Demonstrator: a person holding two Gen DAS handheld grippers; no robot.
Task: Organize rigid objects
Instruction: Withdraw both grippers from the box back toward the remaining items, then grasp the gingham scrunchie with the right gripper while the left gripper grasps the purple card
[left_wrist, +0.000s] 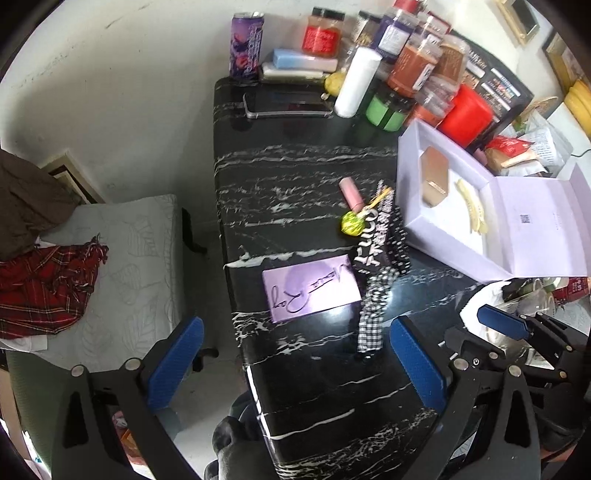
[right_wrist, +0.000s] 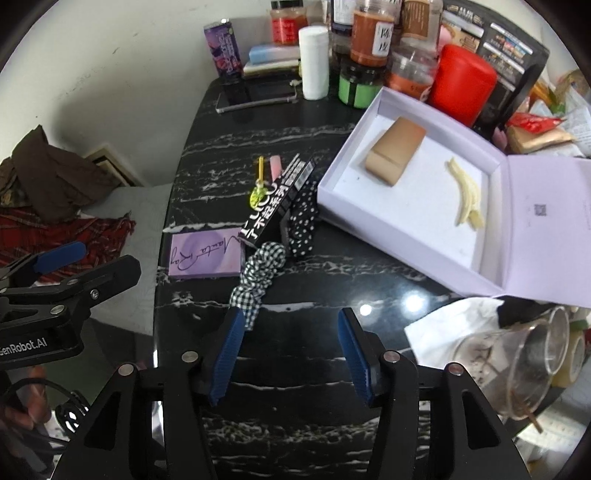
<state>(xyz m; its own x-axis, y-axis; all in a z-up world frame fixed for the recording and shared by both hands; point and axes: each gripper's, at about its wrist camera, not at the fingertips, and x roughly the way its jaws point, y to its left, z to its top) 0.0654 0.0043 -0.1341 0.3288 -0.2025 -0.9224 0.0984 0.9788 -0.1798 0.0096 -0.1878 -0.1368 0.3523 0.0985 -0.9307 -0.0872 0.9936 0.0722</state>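
An open lilac box (right_wrist: 391, 229) (left_wrist: 413, 206) lies on the black marble table (right_wrist: 303, 413) with a tan case (right_wrist: 395, 147) and a cream hair clip (right_wrist: 467, 195) inside. Left of it lie a black printed box (right_wrist: 273, 206), a lilac card (right_wrist: 205, 254) (left_wrist: 310, 288), a pink tube (right_wrist: 275, 166), a yellow-green lollipop (left_wrist: 351, 223), a checked scrunchie (right_wrist: 255, 280) and a dotted scrunchie (right_wrist: 303, 225). My left gripper (left_wrist: 295, 365) is open and empty above the table's near left edge. My right gripper (right_wrist: 291, 354) is open and empty just short of the checked scrunchie.
Jars, a white bottle (right_wrist: 314, 62), a red canister (right_wrist: 461, 85), a purple can (right_wrist: 221, 48) and a phone (right_wrist: 255, 96) crowd the table's far end. A glass cup (right_wrist: 517, 362) lies at the near right. A bed with clothes (left_wrist: 48, 288) is to the left.
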